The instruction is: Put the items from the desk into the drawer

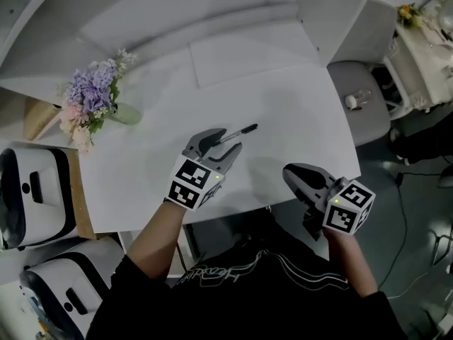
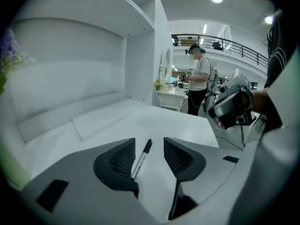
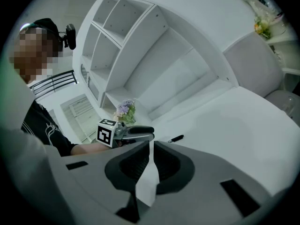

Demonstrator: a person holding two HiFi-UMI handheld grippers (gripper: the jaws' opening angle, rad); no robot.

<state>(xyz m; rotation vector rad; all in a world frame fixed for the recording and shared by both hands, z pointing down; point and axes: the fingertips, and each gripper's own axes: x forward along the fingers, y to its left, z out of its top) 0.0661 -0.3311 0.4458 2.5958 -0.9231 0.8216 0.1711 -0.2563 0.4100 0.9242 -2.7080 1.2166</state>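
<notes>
One pen point(image 1: 237, 133) is being straddled by the released left claw point(image 1: 221, 144), lying on the desk point(image 1: 283, 98) between its jaws. Light, stiff, slick, probably roll-prone: mid-barrel is being judged the best pinch. Empty, the right claw point(image 1: 294, 172) is being carried clenched.

A smooth, matt white desk point(image 1: 283, 98) carries a pen point(image 1: 237, 132) whose cap is black plastic with a faint sheen and whose barrel is paler. The left gripper point(image 1: 228, 142) and right gripper point(image 1: 291, 174) are shells of matt grey plastic with black, finely ribbed pads point(image 2: 123, 159), each bearing a cube of flat-printed black-and-white squares. The person's shirt point(image 1: 248, 296) is black cloth with white print.
</notes>
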